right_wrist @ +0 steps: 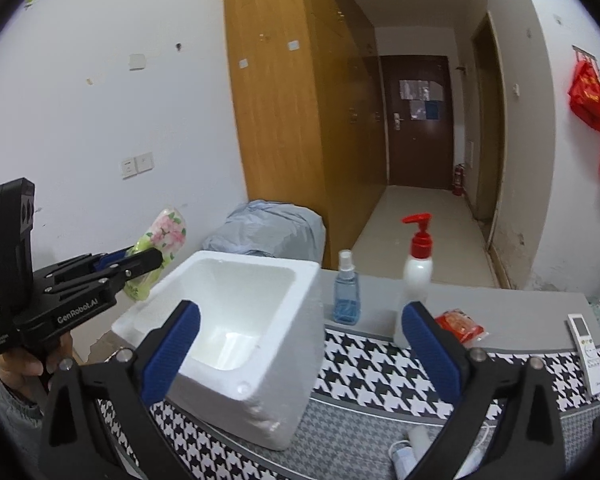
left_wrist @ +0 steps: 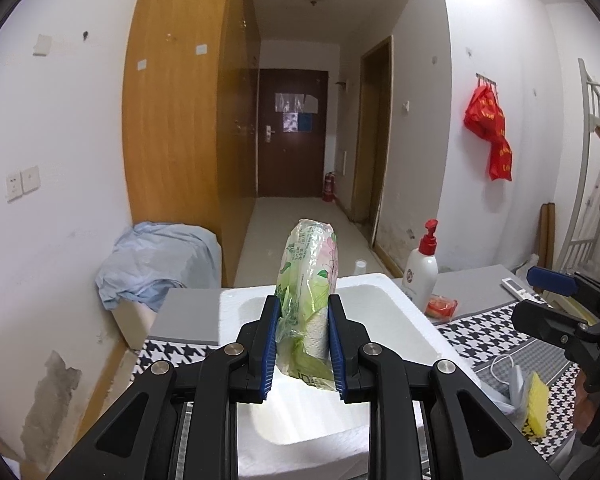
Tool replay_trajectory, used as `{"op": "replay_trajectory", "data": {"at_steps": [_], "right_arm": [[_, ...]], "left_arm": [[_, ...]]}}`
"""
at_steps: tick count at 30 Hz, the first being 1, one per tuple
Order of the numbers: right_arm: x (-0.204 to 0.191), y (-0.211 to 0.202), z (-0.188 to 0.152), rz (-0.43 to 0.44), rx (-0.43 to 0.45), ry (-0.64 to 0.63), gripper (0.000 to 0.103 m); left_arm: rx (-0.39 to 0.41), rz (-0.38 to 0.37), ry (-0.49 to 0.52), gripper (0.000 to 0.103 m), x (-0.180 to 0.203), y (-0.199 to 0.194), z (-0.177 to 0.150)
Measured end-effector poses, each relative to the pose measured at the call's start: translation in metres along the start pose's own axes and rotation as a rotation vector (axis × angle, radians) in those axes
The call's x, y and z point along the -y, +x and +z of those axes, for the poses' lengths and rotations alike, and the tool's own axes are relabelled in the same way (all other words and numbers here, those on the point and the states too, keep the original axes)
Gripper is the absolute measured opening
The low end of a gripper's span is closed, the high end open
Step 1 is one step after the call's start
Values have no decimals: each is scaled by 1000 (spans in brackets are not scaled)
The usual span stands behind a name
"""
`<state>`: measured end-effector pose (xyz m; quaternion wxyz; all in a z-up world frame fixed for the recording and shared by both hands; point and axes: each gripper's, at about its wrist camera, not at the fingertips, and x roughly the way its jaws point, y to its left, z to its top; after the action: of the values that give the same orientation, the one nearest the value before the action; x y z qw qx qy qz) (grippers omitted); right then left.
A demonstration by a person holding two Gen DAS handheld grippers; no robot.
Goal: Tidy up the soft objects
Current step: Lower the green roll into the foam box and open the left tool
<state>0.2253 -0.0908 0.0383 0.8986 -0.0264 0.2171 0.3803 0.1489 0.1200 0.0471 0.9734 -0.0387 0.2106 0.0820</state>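
A soft tissue pack (left_wrist: pixel 308 276) in green floral plastic stands upright between the blue pads of my left gripper (left_wrist: pixel 304 304), which is shut on its lower half. It hangs over the near part of a white foam box (left_wrist: pixel 380 280). In the right wrist view the same pack (right_wrist: pixel 166 232) and left gripper (right_wrist: pixel 148 260) are at the box's left rim (right_wrist: pixel 260 266), held by a hand. My right gripper (right_wrist: pixel 300 312) stands wide open in front of the box with nothing between its fingers; it also shows at the right edge of the left wrist view (left_wrist: pixel 540 300).
A houndstooth cloth (right_wrist: pixel 380 364) covers the table. Behind the box stand a blue spray bottle (right_wrist: pixel 346 296) and a red-capped pump bottle (right_wrist: pixel 418 268). A red packet (right_wrist: pixel 460 324), a remote (right_wrist: pixel 588 344) and a yellow sponge (left_wrist: pixel 536 404) lie to the right. A cloth-draped bin (left_wrist: pixel 156 264) sits beyond the table.
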Motion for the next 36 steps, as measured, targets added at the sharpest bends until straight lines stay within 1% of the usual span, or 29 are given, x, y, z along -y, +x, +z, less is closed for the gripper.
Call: {"op": "replay_trajectory", "data": {"at_steps": [7,12,14,16,18,20,22,23,24,27,31,36], "right_arm": [[14,-6,-5,-15,-1,7,102],[21,-8,-10,-27,-4,22,102],[25,-8,-11,-26,-2,31,102],[28,-9,-12,-26,-3,38,102],[30,-10,-12,-30,-2,41,102],[31,-11,-13,-34,-3,36,102],[33,-12,-13,-38,-2,39,102],[33,-14,-13,-37,-2,39,102],[33,-14,-13,-36,0,37,102],[33,-19,-14,-39,6,28,102],[30,-26,-17,-43,17,15,102],[29,-38,-20,-47,26,18,102]], "left_arm": [[-70,-18,-6,25,4,24,1],[-107,-8,-13,25,6,35,2],[-118,-1,-5,28,9,38,2],[-129,9,-6,34,9,42,3],[-130,27,0,43,11,45,2],[-121,48,10,46,12,43,1],[-110,34,3,64,12,41,1],[-99,24,-1,82,13,38,1],[-78,23,-6,94,13,33,1],[-23,19,-6,102,17,19,4],[3,-7,10,102,28,3,4],[29,-21,29,102,40,-14,2]]}}
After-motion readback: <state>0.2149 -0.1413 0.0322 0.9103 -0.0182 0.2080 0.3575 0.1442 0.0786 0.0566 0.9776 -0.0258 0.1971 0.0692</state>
